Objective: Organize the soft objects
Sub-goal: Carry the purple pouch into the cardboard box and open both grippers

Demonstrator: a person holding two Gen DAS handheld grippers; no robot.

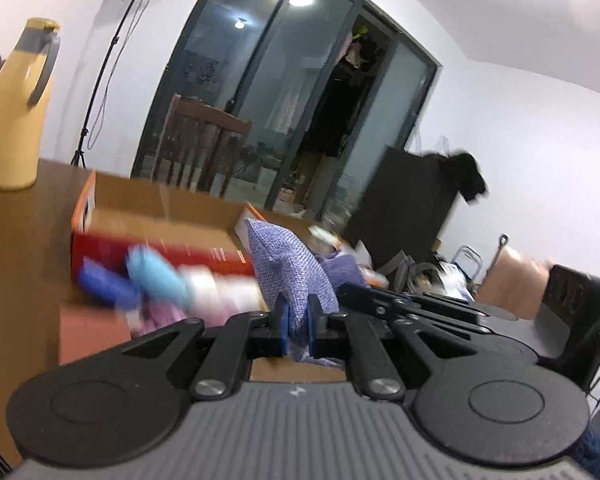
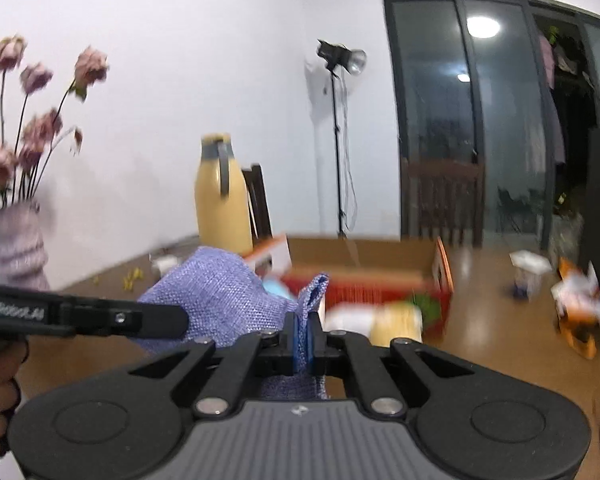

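Both grippers hold one purple woven cloth above the table. My left gripper (image 1: 298, 320) is shut on the purple cloth (image 1: 284, 264), which rises between its blue pads. My right gripper (image 2: 302, 336) is shut on another edge of the same cloth (image 2: 220, 300). The left gripper's arm (image 2: 80, 316) reaches in from the left in the right wrist view. Behind the cloth lies an open red-and-orange cardboard box (image 1: 160, 220) with blurred soft items in it: a light blue one (image 1: 156, 276), a dark blue one (image 1: 100, 284), a white one (image 1: 220, 288). The box also shows in the right wrist view (image 2: 364, 268).
A tall yellow jug (image 1: 16, 108) stands on the brown table (image 1: 20, 240) at the left. A vase of pink flowers (image 2: 16, 240) stands far left. Small packets (image 2: 576, 304) lie on the table right of the box. A wooden chair (image 1: 200, 144) stands behind the table.
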